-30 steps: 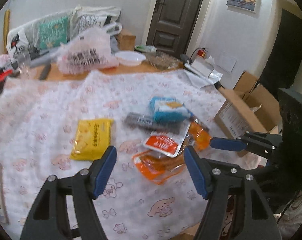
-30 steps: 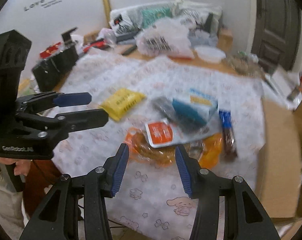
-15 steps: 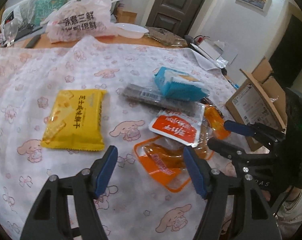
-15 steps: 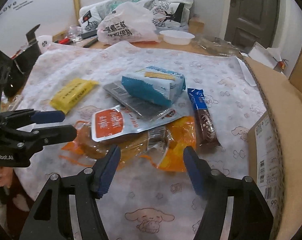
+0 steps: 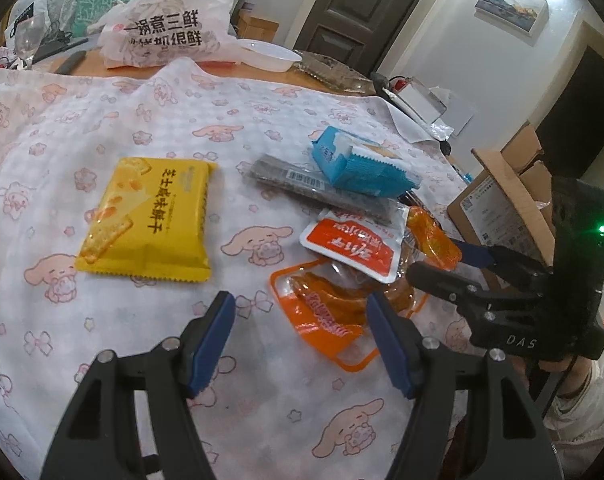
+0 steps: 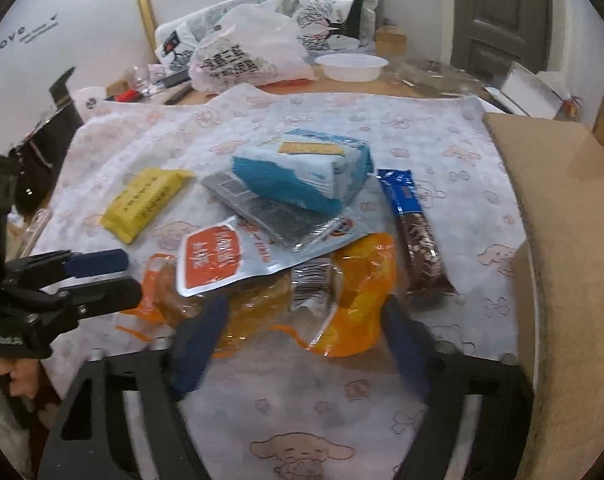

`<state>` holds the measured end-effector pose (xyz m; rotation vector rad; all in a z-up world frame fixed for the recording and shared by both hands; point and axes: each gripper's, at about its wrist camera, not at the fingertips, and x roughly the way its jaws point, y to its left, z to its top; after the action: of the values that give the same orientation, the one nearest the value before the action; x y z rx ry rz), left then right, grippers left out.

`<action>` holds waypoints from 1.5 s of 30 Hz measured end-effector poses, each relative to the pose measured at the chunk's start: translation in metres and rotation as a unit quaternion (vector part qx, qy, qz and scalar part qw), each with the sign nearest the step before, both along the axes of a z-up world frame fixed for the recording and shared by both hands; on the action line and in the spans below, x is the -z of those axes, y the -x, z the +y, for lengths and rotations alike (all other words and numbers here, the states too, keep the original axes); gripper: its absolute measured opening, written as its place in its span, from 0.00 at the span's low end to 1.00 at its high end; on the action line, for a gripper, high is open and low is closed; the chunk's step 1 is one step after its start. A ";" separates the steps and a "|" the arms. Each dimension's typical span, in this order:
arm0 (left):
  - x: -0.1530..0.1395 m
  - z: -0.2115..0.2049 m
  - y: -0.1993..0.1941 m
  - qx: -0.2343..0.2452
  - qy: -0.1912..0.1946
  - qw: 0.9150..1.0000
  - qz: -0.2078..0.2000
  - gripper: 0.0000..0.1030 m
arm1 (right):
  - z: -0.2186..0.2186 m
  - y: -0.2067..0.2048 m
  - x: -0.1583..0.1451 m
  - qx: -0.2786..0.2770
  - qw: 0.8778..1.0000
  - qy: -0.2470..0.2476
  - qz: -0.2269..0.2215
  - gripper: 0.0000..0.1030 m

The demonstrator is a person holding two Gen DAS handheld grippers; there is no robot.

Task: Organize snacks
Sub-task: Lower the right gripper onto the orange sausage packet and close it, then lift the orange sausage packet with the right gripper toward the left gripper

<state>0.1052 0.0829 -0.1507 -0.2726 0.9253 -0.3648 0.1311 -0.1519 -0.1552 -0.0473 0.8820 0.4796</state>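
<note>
On the worktop (image 5: 101, 360), covered by a white cloth printed with pink cartoon dogs, a loose heap of snacks lies near the centre of both wrist views. Left gripper (image 5: 297, 316): fingers (image 5: 211, 340) released, parted over bare cloth, with the near corner of the orange pouch (image 5: 322, 316) lying between the tips; no pad presses on it. Right gripper (image 6: 302, 320): its jaws are opening, blurred, and they straddle the near edge of the same orange pouch (image 6: 358, 296) without gripping it. In the left wrist view the right gripper (image 5: 442, 264) enters from 3 o'clock, tips at the heap's edge; in the right wrist view the left gripper (image 6: 101, 276) enters from 9 o'clock.

Heap, bottom to top: orange pouch; white packet with a red-orange panel (image 5: 350, 246); grey flat packet with a barcode (image 5: 322, 190); blue and white pack (image 5: 362, 168) resting on the grey one. A yellow cracker pack (image 5: 149, 220) lies alone at 9 o'clock of the heap, well apart from it. A blue and brown bar (image 6: 416, 232) lies at 3 o'clock of the heap in the right wrist view, just beside the orange pouch. A cardboard box (image 6: 562, 220) stands at the worktop's 3 o'clock edge. At 12 o'clock, beyond the cloth, sit a printed plastic bag (image 5: 169, 28) and a white bowl (image 5: 269, 54).
</note>
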 end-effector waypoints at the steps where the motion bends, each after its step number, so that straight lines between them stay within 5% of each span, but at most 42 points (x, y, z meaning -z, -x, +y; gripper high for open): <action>1: 0.000 0.001 0.001 0.000 0.002 1.000 0.000 0.63 | 0.001 0.002 -0.001 -0.001 1.000 0.001 -0.004 0.62; 10: 0.000 0.009 0.008 0.000 0.008 1.000 -0.002 0.63 | 0.008 0.016 -0.013 -0.021 1.000 -0.006 -0.002 0.09; 18: 0.000 0.022 0.015 -0.021 0.005 1.000 -0.005 0.63 | 0.008 0.026 -0.014 -0.033 0.999 -0.006 0.010 0.11; 22: 0.001 0.029 0.016 -0.028 0.013 1.000 -0.005 0.63 | 0.008 0.011 -0.012 -0.018 1.000 -0.002 0.013 0.27; 26: 0.001 0.030 0.016 -0.025 0.011 1.000 -0.006 0.63 | 0.010 -0.009 -0.002 -0.010 0.999 -0.012 0.036 0.27; 30: 0.001 0.030 0.016 -0.024 0.007 1.000 -0.007 0.64 | 0.017 -0.006 -0.002 -0.022 0.999 0.005 0.027 0.09; 41: 0.002 0.049 0.020 -0.068 -0.020 0.997 -0.013 0.64 | 0.038 0.045 -0.007 -0.095 0.994 0.015 0.057 0.10; 45: -0.001 0.059 0.026 -0.088 -0.022 0.996 -0.020 0.65 | 0.045 0.046 -0.022 -0.103 0.994 0.040 0.015 0.32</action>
<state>0.0795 0.1423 -0.1496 -0.3033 0.8619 -0.1878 0.0853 -0.1071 -0.1336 -0.2067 0.9299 0.6396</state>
